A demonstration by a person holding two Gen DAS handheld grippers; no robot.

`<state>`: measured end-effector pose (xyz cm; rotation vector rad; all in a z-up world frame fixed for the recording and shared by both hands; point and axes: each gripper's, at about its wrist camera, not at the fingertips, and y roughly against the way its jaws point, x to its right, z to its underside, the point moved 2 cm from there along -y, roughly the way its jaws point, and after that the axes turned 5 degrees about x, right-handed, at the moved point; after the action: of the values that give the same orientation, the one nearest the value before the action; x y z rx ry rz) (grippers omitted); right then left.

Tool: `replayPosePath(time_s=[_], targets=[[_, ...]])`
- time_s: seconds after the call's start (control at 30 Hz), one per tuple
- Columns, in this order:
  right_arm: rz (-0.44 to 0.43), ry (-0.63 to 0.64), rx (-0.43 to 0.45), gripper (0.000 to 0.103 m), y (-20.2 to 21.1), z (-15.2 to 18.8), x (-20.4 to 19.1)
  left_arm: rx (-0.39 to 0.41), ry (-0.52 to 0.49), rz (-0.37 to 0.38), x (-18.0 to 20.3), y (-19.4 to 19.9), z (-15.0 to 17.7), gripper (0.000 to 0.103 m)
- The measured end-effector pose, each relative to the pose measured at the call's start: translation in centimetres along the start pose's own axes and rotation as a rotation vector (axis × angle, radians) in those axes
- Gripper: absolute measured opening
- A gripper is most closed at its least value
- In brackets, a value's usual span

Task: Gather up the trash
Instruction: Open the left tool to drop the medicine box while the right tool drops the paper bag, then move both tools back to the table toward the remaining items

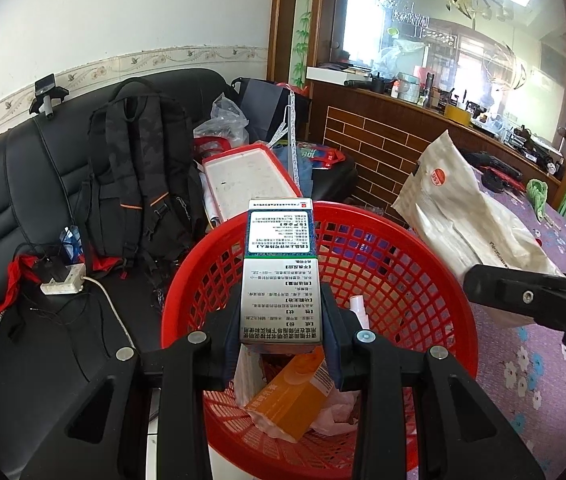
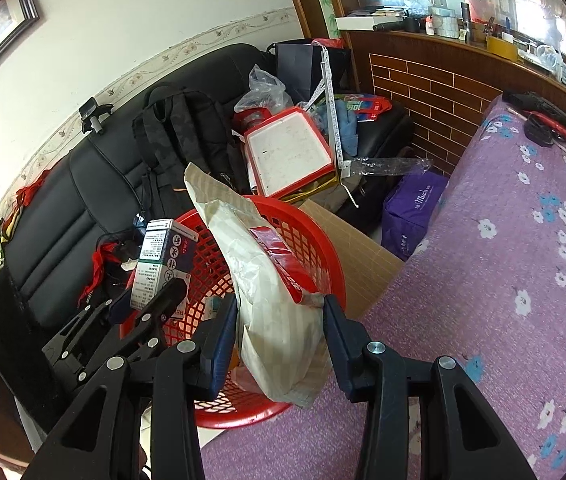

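Note:
My left gripper (image 1: 281, 320) is shut on a white and green medicine box (image 1: 279, 272), held lengthwise over the red mesh basket (image 1: 435, 280). The same box (image 2: 161, 264) and left gripper (image 2: 147, 300) show at the left of the right wrist view. My right gripper (image 2: 281, 332) is shut on a crumpled white paper bag (image 2: 267, 280) with a red patch, hanging over the basket (image 2: 323, 248). That bag (image 1: 459, 208) appears at the right of the left wrist view. Inside the basket lie an orange carton (image 1: 295, 396), crumpled paper and a small white tube (image 1: 359, 308).
A black sofa (image 1: 23, 184) behind the basket carries a black backpack (image 1: 135, 172), a power strip (image 1: 63, 280), a red-rimmed white tray (image 1: 251, 176) and plastic bags. A purple floral tablecloth (image 2: 523, 264) lies to the right. A cardboard sheet (image 2: 355, 248) and purple bag (image 2: 411, 208) stand beside it.

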<state>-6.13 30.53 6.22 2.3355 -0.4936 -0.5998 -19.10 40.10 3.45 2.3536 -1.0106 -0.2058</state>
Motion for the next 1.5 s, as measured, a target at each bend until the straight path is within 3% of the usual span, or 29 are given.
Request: replayPosePath(time_s=[0.17,0.3,0.53,0.7,1.17,1.5], targets=[[-0.003,-0.002,-0.007,0.051,-1.0,-0.6,0.0,-0.017,-0.006,0.016,0.2,-0.7,0.1,0.033],[-0.022,0.008,-0.001,0.055,-1.1,-0.8,-0.2,-0.012,0.018,0.017,-0.1,-0.7,0.1,0.049],[-0.048,-0.035,0.029,0.057,0.5,-0.7,1.0,0.005,0.032,0.018,-0.3,0.2,0.0,0.052],[-0.021,-0.068,0.044,0.057,2.3,-0.1,2.6,0.015,0.012,0.023,0.6,0.9,0.0,0.057],[0.071,-0.131,0.088,0.057,7.9,3.0,7.3,0.043,-0.079,0.071,5.9,4.1,0.4,0.06],[0.16,-0.24,0.152,0.057,14.7,6.8,13.2,0.064,-0.213,0.159,13.5,8.0,1.4,0.062]])
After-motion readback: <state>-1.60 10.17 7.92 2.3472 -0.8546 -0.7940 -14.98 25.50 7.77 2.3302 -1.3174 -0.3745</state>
